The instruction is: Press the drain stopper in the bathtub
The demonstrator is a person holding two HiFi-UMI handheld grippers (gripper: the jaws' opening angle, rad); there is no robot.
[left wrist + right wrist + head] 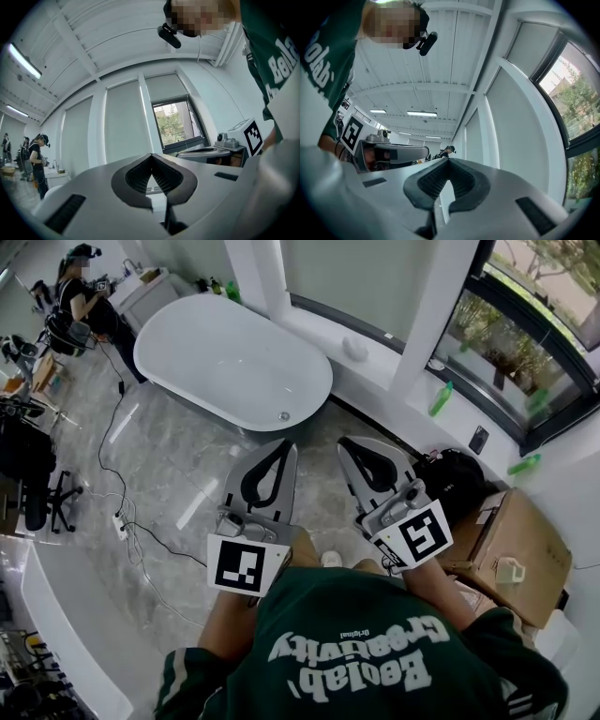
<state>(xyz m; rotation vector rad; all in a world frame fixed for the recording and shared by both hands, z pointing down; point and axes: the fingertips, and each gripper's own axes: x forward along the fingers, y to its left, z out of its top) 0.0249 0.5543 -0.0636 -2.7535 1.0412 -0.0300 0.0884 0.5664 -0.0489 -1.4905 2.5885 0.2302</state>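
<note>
Both pairs of jaws are clenched tip to tip with nothing between them: the left gripper [151,156] shows its ribbed pads meeting at a point in the left gripper view, and the right gripper [448,161] shows the same in its own view. In the head view the two are held side by side in front of the person's green sweatshirt [356,643], tips aimed toward the bathtub [187,343] and touching nothing. The white oval tub stands on the marble floor [178,474]. The drain stopper [284,415] (a small round metal dot) sits in its bottom, at the end nearest the grippers. A cardboard box [520,545] lies to the right
</note>
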